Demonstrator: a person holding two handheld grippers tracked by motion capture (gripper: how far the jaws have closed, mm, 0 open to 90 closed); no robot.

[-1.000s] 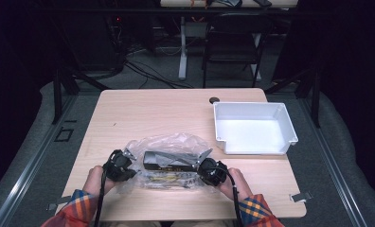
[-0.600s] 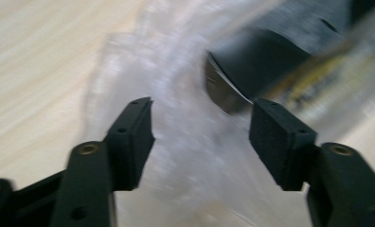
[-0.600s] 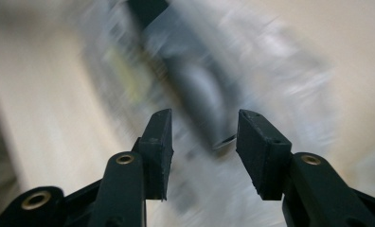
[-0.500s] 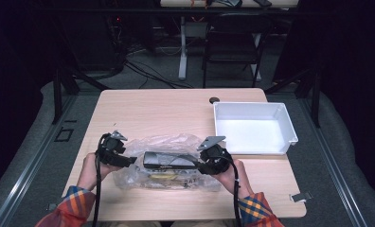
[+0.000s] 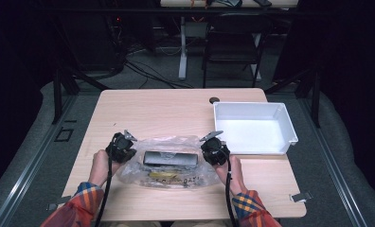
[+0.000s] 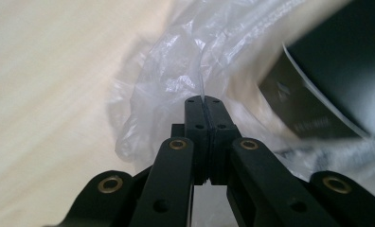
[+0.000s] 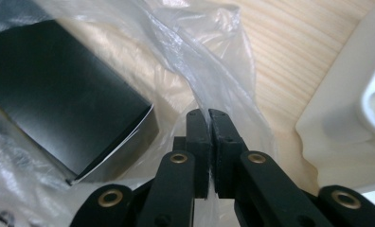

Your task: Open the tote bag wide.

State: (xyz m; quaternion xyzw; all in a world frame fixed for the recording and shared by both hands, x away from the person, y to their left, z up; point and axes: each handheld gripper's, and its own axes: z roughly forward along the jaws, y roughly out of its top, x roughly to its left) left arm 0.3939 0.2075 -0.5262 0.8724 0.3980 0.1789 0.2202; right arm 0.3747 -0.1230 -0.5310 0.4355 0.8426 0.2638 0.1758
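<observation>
Grip condition: both tools are clamped on film of the clear plastic bag (image 5: 169,163), which lies near the front edge of the table (image 5: 176,106), left of the white bin (image 5: 254,127) at the right edge. The left gripper (image 6: 205,100) has just closed; its jaws now stand clenched on a fold of film at the bag's left end. The right gripper (image 7: 208,113) has likewise just closed, its jaws pinching film at the right end, close to the bin wall. A black box (image 5: 170,158) lies inside the bag, across its middle, with printed lettering nearer the front edge.

Procedure, as judged from this position:
1. Verify that each pinch holds film alone, not the box corner.
2. Raise both hands at an equal rate; an uneven lift is likely to tilt the box towards the lower end.
3. Keep the film lightly taut between the grips; thin plastic may slip or tear under a sudden pull.
4. Clear the bin rim before moving the bag towards the right edge.
</observation>
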